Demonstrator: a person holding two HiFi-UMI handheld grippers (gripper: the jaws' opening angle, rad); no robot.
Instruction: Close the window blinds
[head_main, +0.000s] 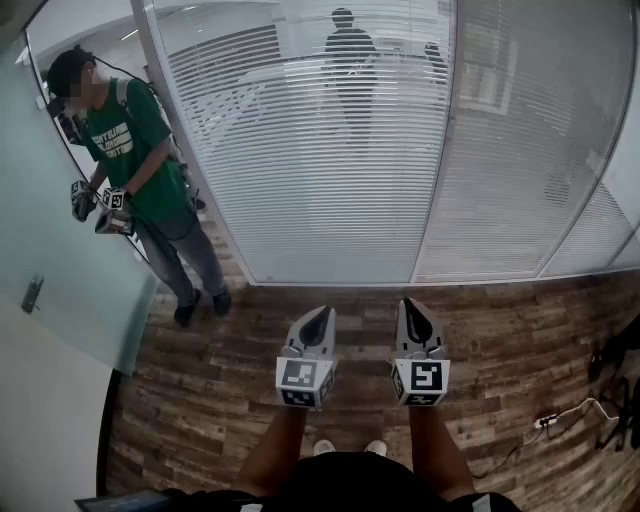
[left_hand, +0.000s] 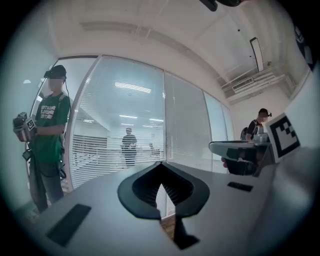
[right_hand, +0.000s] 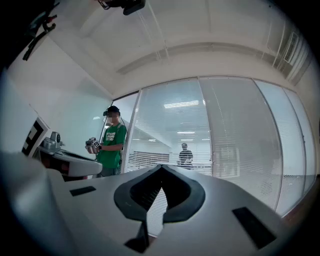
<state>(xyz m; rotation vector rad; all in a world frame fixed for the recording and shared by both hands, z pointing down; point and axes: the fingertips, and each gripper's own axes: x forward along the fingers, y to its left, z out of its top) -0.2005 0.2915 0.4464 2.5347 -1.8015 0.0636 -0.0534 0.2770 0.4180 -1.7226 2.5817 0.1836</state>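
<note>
Window blinds (head_main: 330, 170) hung behind the glass wall straight ahead, slats horizontal, well apart from both grippers across the wooden floor (head_main: 500, 340). Left hand-held gripper (head_main: 321, 313) and right hand-held gripper (head_main: 413, 306) were both clenched on nothing, level, side by side, neither clearly nearer. No cord or wand could be made out. Person in green (head_main: 135, 165) stood at left.

The wood-plank floor (head_main: 500, 340) carries a white cable (head_main: 580, 406) and dark cords (head_main: 618, 365) well right of the right claw (head_main: 413, 308). A person (head_main: 140, 170) stands far left of the left claw (head_main: 319, 314).
</note>
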